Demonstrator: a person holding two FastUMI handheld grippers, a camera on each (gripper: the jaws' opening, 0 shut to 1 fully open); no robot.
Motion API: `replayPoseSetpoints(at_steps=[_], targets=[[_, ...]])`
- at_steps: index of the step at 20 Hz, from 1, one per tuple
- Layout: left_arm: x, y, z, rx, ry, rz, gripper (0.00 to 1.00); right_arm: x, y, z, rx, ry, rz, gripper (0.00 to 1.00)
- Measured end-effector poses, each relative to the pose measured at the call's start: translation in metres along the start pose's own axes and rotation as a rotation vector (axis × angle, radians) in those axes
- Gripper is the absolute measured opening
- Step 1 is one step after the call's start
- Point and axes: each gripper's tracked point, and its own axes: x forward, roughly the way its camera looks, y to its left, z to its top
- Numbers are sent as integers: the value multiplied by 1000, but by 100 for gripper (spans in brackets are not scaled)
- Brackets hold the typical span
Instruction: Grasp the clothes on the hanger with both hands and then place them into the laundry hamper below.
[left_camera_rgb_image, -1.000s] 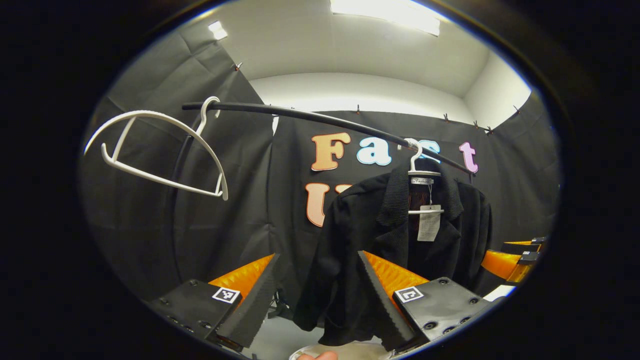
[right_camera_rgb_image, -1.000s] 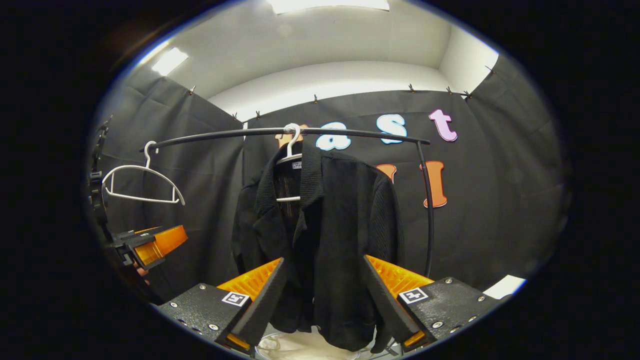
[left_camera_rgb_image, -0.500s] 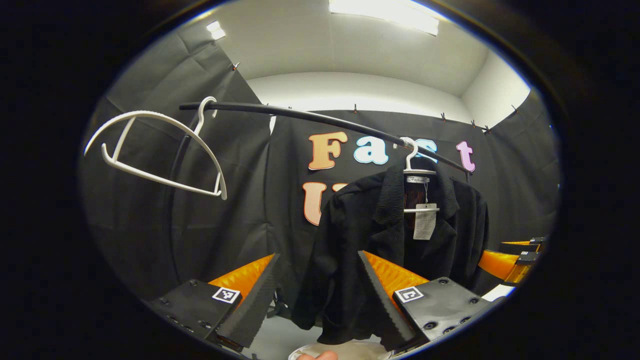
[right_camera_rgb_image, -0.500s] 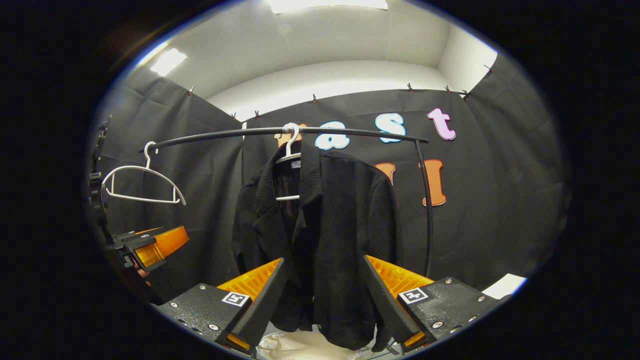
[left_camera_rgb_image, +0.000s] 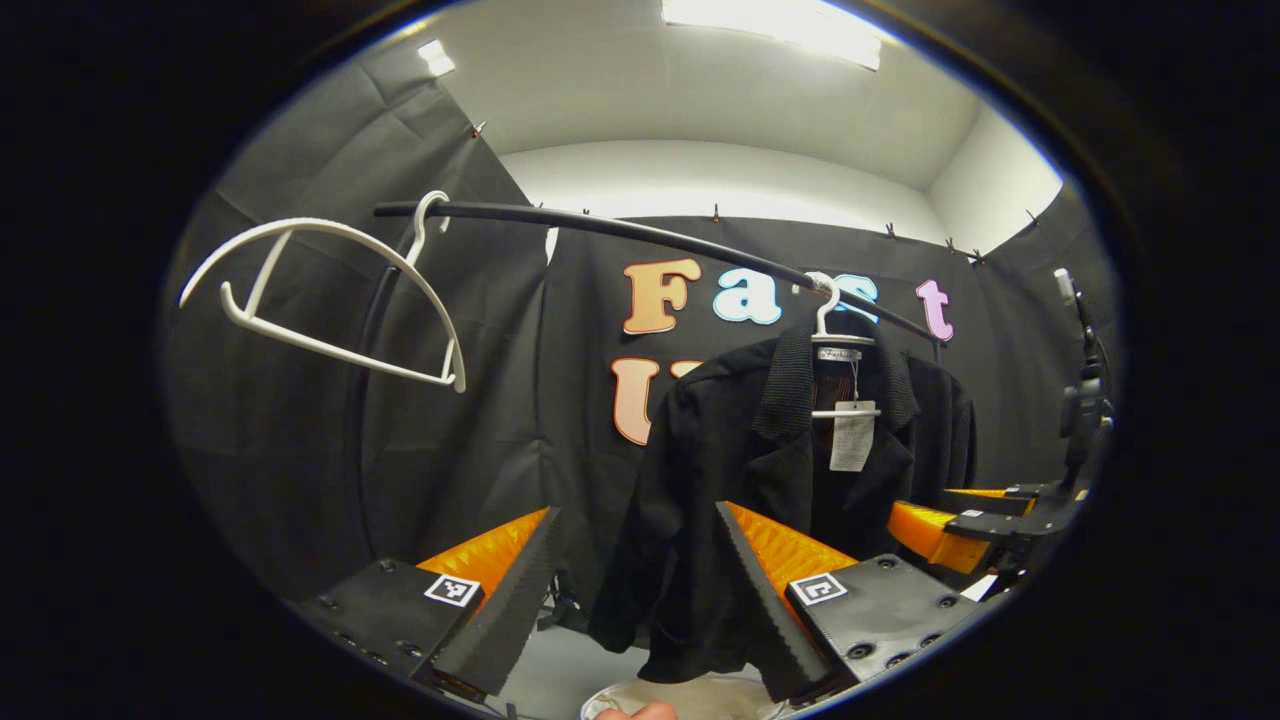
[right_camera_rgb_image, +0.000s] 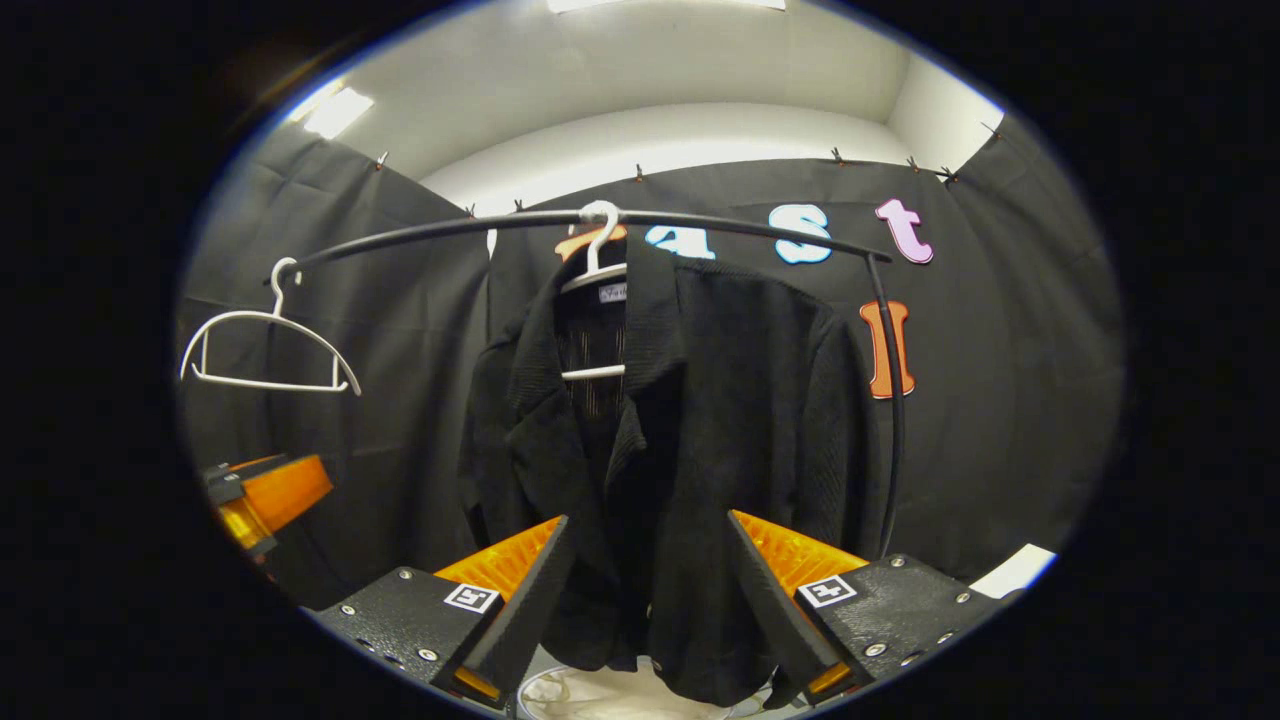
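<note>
Black jacket (right_camera_rgb_image: 680, 440) hanging on a white hanger (right_camera_rgb_image: 598, 285) hooked over the black rail (right_camera_rgb_image: 440, 230), at about 12 o'clock in the right gripper view and toward 2 o'clock in the left gripper view. Hung open at the front, collar uppermost, so both shoulders offer themselves for a two-sided grab. Paper tag (left_camera_rgb_image: 852, 436) dangling from the neck. Second hanger (left_camera_rgb_image: 330, 290), bare, farther along the rail at 10 o'clock.

Left gripper (left_camera_rgb_image: 640, 580) released, jaws spread wide, aimed at the jacket's lower hem but apart from it. Right gripper (right_camera_rgb_image: 650, 590) likewise spread and holding nothing, lined up on the front panel, cloth framed between the fingers without being pinched. Seemingly an approach stage: both held open to take fabric on either side.

Pale rim of the hamper (right_camera_rgb_image: 590, 695) just under the hem at 6 o'clock, placed directly below, presumably so the garment can drop straight in.
</note>
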Motion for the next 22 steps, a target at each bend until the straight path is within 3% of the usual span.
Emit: replayPoseSetpoints(at_steps=[2,4,5,8,12,14,16,17,18,20,21,22], targets=[[0,3,-1,4,4,14,93,21,-6,-9,-43,17,-34,93],[-8,15,-1,10,5,29,97,40,-10,-17,-66,27,-60,93],[-14,22,0,14,3,38,93,47,-10,-22,-66,33,-71,93],[-25,36,4,15,-3,68,94,69,1,-33,-68,40,-80,93],[-28,51,-1,7,10,107,100,81,-13,-42,-136,34,-190,93],[-29,55,-2,9,16,119,93,92,-19,-47,-171,49,-227,98],[-29,60,-2,18,14,127,93,101,-16,-51,-186,54,-226,93],[-29,60,-2,21,13,126,97,104,-17,-52,-199,53,-231,97],[-28,59,-2,25,12,125,93,107,-19,-53,-213,55,-238,93],[-29,60,-3,29,11,128,97,109,-25,-51,-219,52,-242,94],[-30,61,-4,29,12,128,93,109,-31,-51,-214,53,-252,83],[-29,59,-7,26,17,127,100,110,-37,-51,-209,53,-258,71]])
